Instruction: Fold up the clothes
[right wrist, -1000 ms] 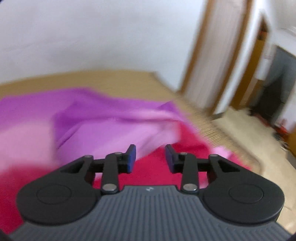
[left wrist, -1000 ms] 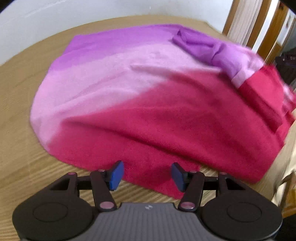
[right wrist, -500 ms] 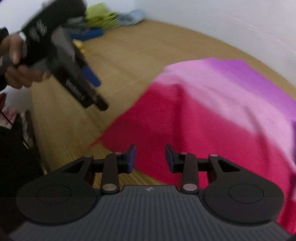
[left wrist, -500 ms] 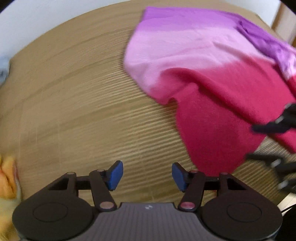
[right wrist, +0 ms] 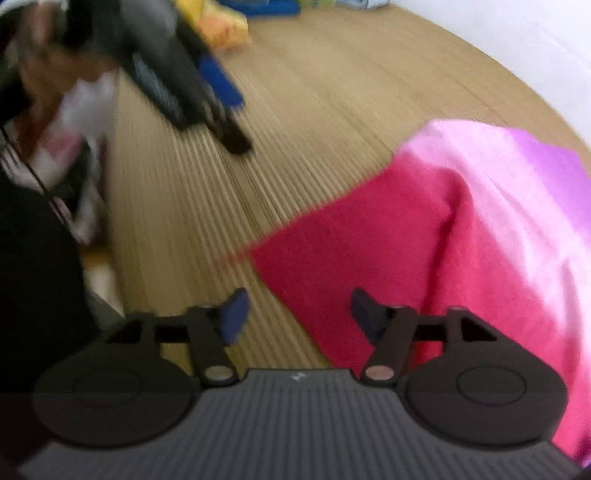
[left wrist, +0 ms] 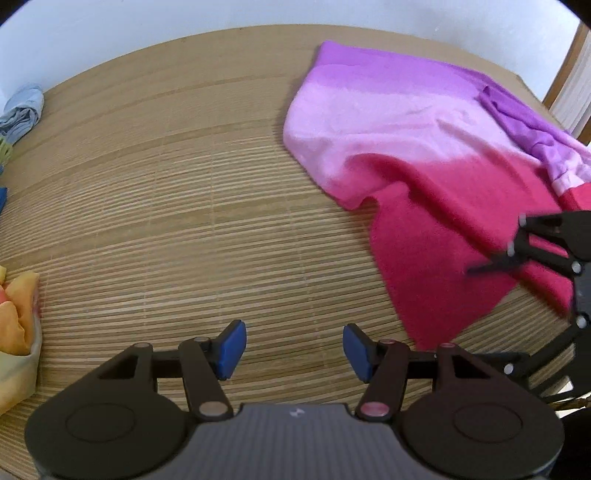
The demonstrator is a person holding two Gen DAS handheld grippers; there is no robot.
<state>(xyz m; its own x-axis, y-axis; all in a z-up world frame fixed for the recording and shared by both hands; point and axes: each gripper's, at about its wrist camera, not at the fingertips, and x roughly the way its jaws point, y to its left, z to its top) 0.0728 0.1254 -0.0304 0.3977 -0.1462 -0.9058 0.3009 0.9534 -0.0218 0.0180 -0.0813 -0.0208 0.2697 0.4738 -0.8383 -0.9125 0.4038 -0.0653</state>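
A fleece garment banded purple, pale pink and crimson lies spread on the wooden table, right of centre in the left wrist view. My left gripper hovers open over bare wood, left of the crimson hem. The right gripper shows at the far right edge there, over the crimson part. In the right wrist view my right gripper is open just above the crimson corner, nothing held. The left gripper appears blurred at upper left, held by a hand.
The slatted wooden table stretches left. An orange-yellow cloth sits at its left edge and a pale blue cloth at the far left corner. Blue and yellow clothes lie at the far end. A white wall stands behind.
The left gripper swung left off the garment onto bare wood. The right gripper turned from the purple end to the crimson corner and opened wider.
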